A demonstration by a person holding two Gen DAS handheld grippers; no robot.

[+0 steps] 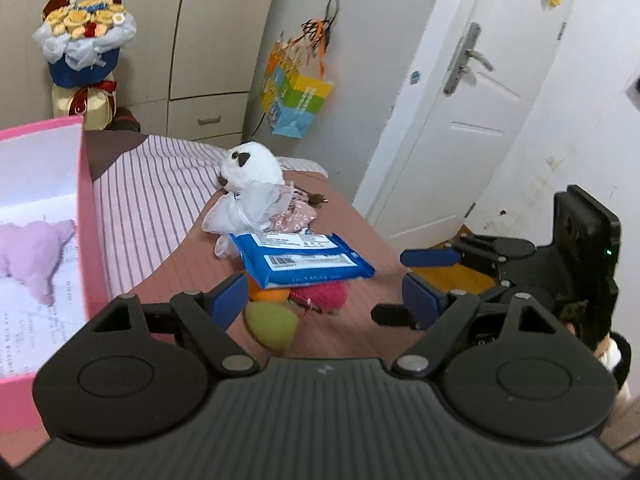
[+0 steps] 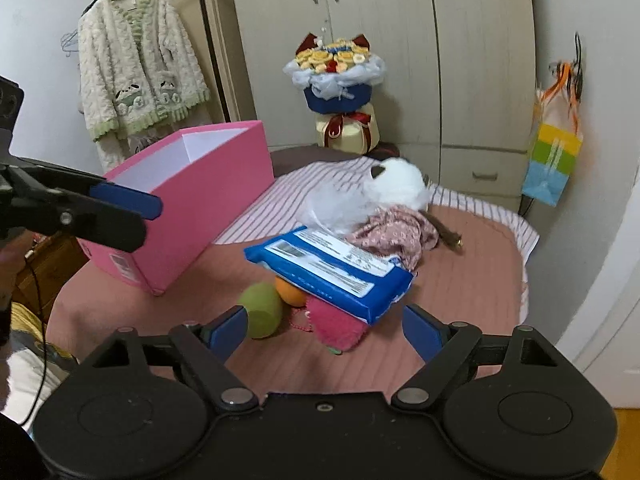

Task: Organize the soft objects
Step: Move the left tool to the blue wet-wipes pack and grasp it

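- Both claws, left (image 1: pixel 322 294) and right (image 2: pixel 324 326), hang spread apart and empty above the bed (image 2: pixel 472 280).
- The blue wipes pack (image 2: pixel 328 270) rests tilted on the green ball (image 2: pixel 262 314), orange ball (image 2: pixel 290 294) and red plush (image 2: pixel 336 326), near the pink box (image 2: pixel 200 200); lifting it may send the balls rolling off.

On the bed we see a small heap of soft things. A white plush toy (image 2: pixel 394 184) sits at the far end, a sheer white bow (image 1: pixel 240 208) at its front, on a floral cloth (image 2: pixel 394 232). A blue pack of wipes (image 2: pixel 328 272) lies tilted, label up, propped on an orange ball (image 2: pixel 290 294) and a red fuzzy pouch (image 2: pixel 336 328). A green ball (image 2: pixel 260 314) rests just beside the orange one. Near the heap stands an open pink box (image 2: pixel 208 200) holding a lilac plush (image 1: pixel 36 252).
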